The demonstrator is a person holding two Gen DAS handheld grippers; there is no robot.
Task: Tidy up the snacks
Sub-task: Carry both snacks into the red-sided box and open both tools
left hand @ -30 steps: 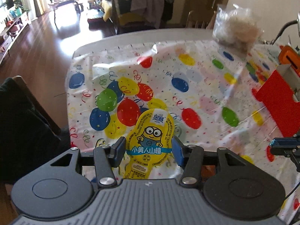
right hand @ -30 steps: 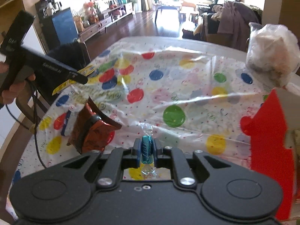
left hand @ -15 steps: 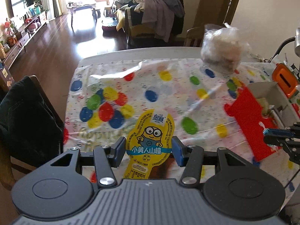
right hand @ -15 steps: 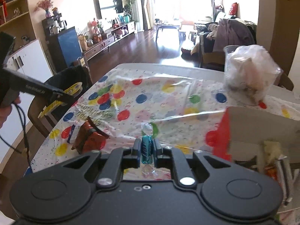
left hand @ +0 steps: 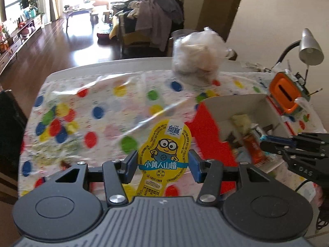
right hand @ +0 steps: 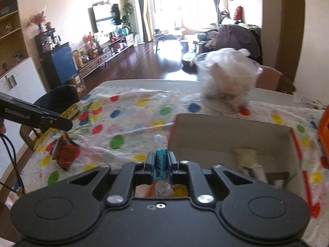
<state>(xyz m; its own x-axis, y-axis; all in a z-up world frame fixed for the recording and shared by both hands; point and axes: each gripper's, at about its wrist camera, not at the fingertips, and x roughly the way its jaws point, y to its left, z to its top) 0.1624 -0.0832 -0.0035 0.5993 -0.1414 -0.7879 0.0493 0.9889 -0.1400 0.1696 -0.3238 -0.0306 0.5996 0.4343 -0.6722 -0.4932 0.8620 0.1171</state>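
My left gripper point(left hand: 163, 165) is shut on a yellow Minion snack pack point(left hand: 164, 154) and holds it above the balloon tablecloth, left of the red and white box point(left hand: 236, 105). My right gripper point(right hand: 161, 161) is shut on a teal wrapped candy point(right hand: 161, 165), just left of the box point(right hand: 226, 131); it also shows in the left wrist view point(left hand: 267, 139) over the box. Several snacks point(left hand: 244, 127) lie inside the box. A red snack packet point(right hand: 65, 154) lies on the table at left.
A clear cup of bagged food point(right hand: 226, 82) stands behind the box. An orange holder point(left hand: 284, 94) and a desk lamp point(left hand: 309, 47) stand at the right. A dark chair point(right hand: 59, 96) is at the table's left edge.
Both grippers have moved right and up toward the box with their snacks still held. The box interior has come into view. The right gripper now hangs over the box.
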